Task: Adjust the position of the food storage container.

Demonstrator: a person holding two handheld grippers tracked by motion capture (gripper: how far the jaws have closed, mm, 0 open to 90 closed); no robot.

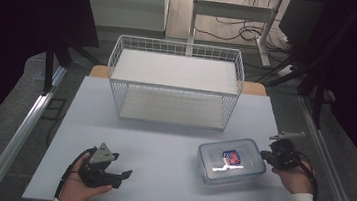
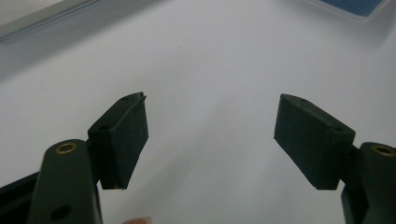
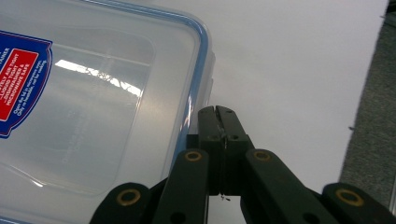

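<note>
A clear rectangular plastic food container with a blue-rimmed snap-on lid (image 1: 231,161) is seen lying flat on the pale grey bench (image 1: 162,144), at its near right part, in front of the white two-tier wire rack (image 1: 176,82) that stands at the far middle of the bench. The right tool (image 1: 264,155) is held at the container's right end; in the right gripper view its jaws are pressed together with nothing between them, and their tips (image 3: 218,116) lie just beside the lid's blue rim at the container's side, level with the latch flap there. Whether the tips touch the container cannot be told.

The left tool (image 1: 126,175) is held over the near left part of the bench, well apart from the container. Its jaws are spread, with bare bench between the pads (image 2: 123,140).

A red and blue label (image 3: 18,81) is carried on the lid. White print is seen on it in the right gripper view, but it is turned sideways and too blurred to be read, and no brand name can be made out.
</note>
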